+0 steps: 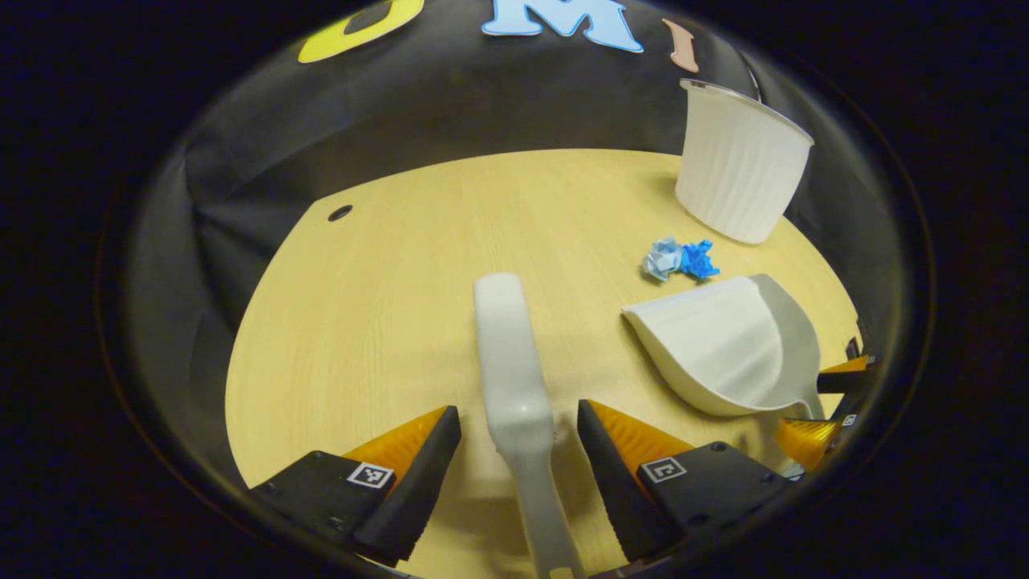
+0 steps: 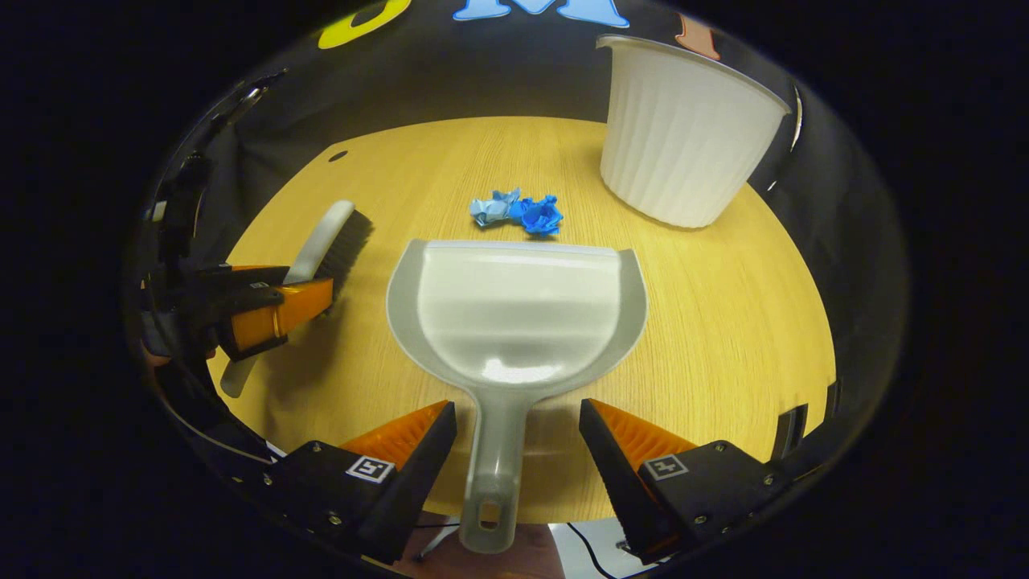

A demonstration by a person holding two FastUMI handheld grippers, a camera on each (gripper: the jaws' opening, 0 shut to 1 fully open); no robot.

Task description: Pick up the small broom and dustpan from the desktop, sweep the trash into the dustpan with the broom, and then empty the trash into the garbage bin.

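In the left gripper view the small white broom [image 1: 514, 386] lies on the wooden desktop [image 1: 386, 273], its handle running between the fingers of my left gripper [image 1: 518, 454], which is open with gaps on both sides. In the right gripper view the grey dustpan [image 2: 514, 310] lies flat, its handle between the fingers of my right gripper [image 2: 518, 454], also open and not touching it. Blue crumpled trash [image 2: 518, 213] lies just beyond the dustpan's front lip. The white ribbed garbage bin [image 2: 683, 133] stands at the far right. The broom [image 2: 321, 241] and left gripper [image 2: 273, 310] show at left.
The dustpan [image 1: 723, 346], trash [image 1: 679, 259] and bin [image 1: 739, 165] also appear right of the broom in the left gripper view, with the right gripper's orange fingers [image 1: 812, 438] at the dustpan's handle. A small hole [image 1: 339, 213] marks the desktop's far left. Black cloth walls surround the desk.
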